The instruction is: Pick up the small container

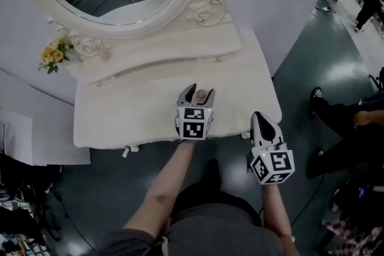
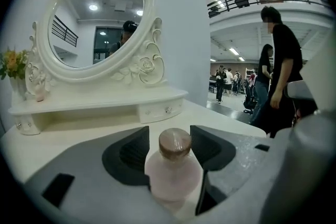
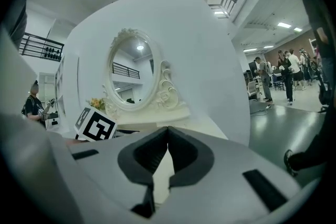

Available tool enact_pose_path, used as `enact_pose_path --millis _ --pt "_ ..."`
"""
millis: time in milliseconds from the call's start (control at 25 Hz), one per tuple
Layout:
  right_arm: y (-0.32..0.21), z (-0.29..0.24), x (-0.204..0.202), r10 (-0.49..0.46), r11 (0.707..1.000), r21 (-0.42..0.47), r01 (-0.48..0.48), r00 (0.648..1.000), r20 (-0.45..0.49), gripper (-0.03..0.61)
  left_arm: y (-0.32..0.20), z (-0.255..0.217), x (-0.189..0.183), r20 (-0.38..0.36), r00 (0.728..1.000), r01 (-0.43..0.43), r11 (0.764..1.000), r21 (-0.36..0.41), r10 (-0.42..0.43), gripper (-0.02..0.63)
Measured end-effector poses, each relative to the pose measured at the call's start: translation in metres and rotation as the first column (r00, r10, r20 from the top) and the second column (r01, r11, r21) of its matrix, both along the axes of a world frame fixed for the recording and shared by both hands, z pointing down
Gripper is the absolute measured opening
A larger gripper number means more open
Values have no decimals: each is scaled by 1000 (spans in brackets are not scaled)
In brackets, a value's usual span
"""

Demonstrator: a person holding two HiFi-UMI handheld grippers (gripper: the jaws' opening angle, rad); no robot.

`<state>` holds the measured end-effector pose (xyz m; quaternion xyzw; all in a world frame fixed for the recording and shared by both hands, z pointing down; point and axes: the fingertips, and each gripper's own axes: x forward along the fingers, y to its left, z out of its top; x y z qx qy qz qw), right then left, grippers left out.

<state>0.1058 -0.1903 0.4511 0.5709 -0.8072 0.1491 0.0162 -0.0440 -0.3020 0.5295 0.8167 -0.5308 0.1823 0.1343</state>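
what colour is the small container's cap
Dusty brownish pink cap, darker than the pale pink small container; clearest in the left gripper view.

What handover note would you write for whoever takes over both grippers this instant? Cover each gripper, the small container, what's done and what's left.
Left gripper: jaws closed against both sides of the small container, a pink bottle with a brown cap, near the dressing table's front edge.
Right gripper: jaws together, empty, off the table's front right corner.
Done: the grasp.
Left: lift the container clear; whether it is already off the tabletop cannot be told.
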Motion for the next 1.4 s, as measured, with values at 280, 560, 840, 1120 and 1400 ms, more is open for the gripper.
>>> enact_pose_path --millis 280,560,840,1120,1400 --pt "-15 5 -3 12 1000 -15 -12 1000 3 3 -13 4 5 34 999 -38 999 -23 39 230" --pt "-21 5 -5 36 999 -15 -36 999 4 3 -14 5 9 58 996 -63 998 5 63 166" --pt "-17 3 -5 59 998 -12 -59 998 2 3 -10 5 14 148 983 -114 993 41 107 105" --pt "-12 -3 -10 52 999 -1 -52 999 -1 3 -3 5 5 93 991 -101 995 5 100 93" --pt "-12 -8 -16 34 999 12 -34 999 -8 3 -3 -40 3 85 990 -116 990 78 110 92"
